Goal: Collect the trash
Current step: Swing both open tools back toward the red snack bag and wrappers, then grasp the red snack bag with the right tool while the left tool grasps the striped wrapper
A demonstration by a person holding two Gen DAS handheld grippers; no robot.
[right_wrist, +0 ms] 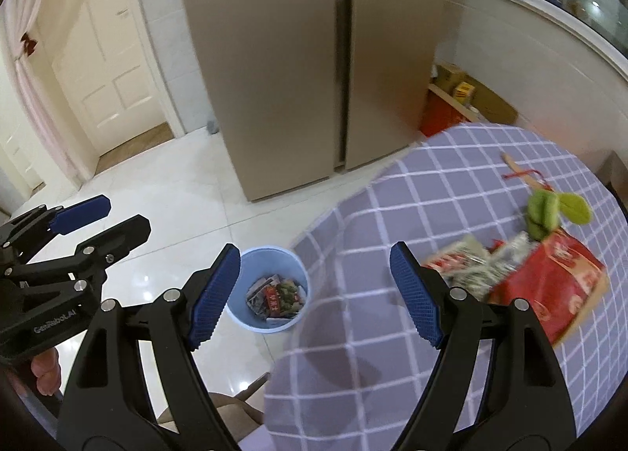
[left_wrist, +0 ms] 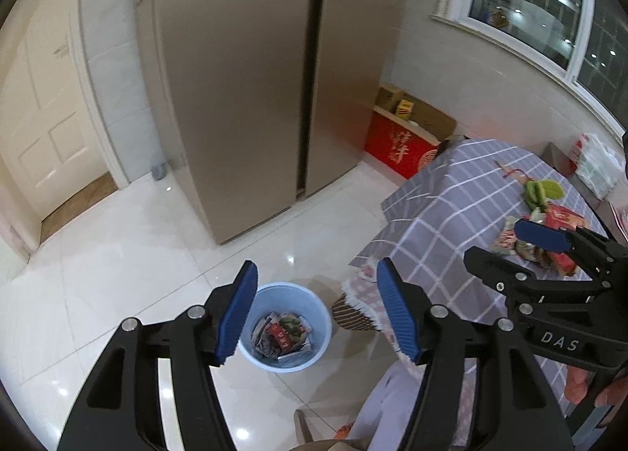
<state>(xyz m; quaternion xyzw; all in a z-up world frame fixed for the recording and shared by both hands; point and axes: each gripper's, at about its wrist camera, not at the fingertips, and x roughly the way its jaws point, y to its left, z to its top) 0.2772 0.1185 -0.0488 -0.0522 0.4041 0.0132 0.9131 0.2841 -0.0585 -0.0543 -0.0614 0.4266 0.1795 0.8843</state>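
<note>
Both grippers hung over the white floor tiles (left_wrist: 117, 247), nothing between the jaws. Left gripper (left_wrist: 318, 309) had its blue pads apart with a clear gap; right gripper (right_wrist: 314, 290) stood wide apart too. Pale blue bin (left_wrist: 284, 327) sat on the floor beside the checked table (right_wrist: 451, 192), wrappers already inside. Red packet (right_wrist: 549, 294), crumpled wrappers (right_wrist: 471, 266) and green peel (right_wrist: 549, 211) lay on the tablecloth, near each other.

Black gripper (left_wrist: 317, 309), blue ribbed pads (left_wrist: 237, 313)
</note>
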